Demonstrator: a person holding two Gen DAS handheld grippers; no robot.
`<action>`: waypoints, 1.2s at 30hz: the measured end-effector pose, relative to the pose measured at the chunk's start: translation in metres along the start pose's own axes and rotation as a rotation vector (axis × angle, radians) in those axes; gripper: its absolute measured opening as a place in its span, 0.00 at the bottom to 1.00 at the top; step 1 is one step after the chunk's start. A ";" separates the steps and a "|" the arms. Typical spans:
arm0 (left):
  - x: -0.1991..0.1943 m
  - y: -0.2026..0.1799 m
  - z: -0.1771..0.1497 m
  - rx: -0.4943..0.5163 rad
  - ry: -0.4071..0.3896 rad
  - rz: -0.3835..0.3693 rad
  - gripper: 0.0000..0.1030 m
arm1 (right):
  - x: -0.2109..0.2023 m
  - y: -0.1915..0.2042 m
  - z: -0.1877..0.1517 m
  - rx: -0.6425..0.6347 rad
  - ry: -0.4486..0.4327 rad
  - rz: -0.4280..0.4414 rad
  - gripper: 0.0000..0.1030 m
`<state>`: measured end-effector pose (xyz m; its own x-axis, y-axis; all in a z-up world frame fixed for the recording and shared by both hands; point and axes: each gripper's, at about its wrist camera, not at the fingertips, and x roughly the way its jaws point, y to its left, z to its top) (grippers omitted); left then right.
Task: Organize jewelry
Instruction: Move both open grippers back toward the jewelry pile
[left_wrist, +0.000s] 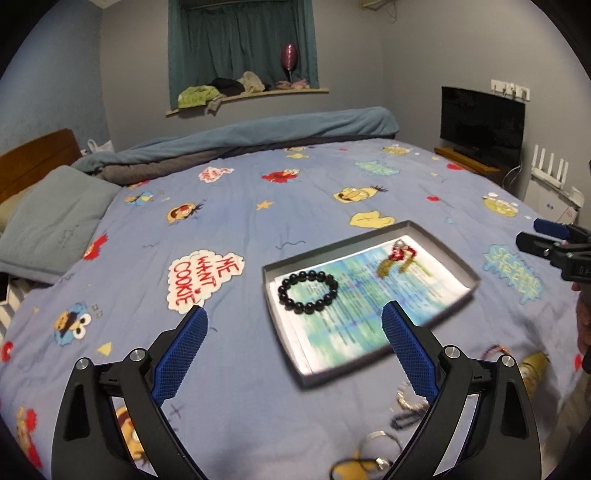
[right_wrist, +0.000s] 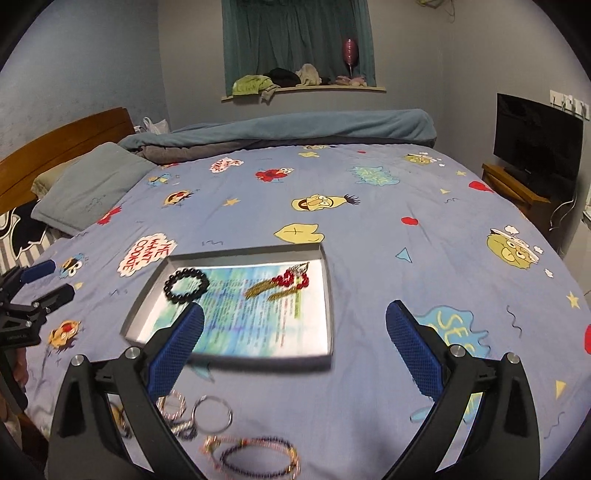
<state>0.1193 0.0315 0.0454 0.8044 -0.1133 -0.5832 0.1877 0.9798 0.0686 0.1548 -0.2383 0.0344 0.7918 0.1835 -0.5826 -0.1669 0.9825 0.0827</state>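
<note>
Both your grippers, left gripper (left_wrist: 293, 325) and right gripper (right_wrist: 295, 319), hung spread, empty; tray (right_wrist: 328, 295) held black bead bracelet (right_wrist: 186, 286); you needed low, square approach on loose bangles (right_wrist: 255, 456)

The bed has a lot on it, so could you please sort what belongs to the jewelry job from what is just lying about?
For the job: grey tray, black bead bracelet, red and gold piece, loose bracelets, silver ring.

Lying about: pillow, rolled blanket, television.
</note>
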 end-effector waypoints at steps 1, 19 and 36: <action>-0.009 -0.001 -0.004 -0.003 -0.007 -0.010 0.92 | -0.004 0.000 -0.003 -0.003 -0.003 0.001 0.95; -0.057 -0.007 -0.064 -0.032 -0.011 -0.003 0.93 | -0.064 0.022 -0.055 -0.110 -0.033 -0.029 0.95; -0.045 -0.012 -0.109 -0.025 0.027 0.007 0.93 | -0.058 0.036 -0.105 -0.135 0.006 -0.026 0.95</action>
<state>0.0198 0.0423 -0.0176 0.7899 -0.1026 -0.6046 0.1680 0.9844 0.0523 0.0414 -0.2169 -0.0134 0.7934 0.1575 -0.5880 -0.2244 0.9736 -0.0420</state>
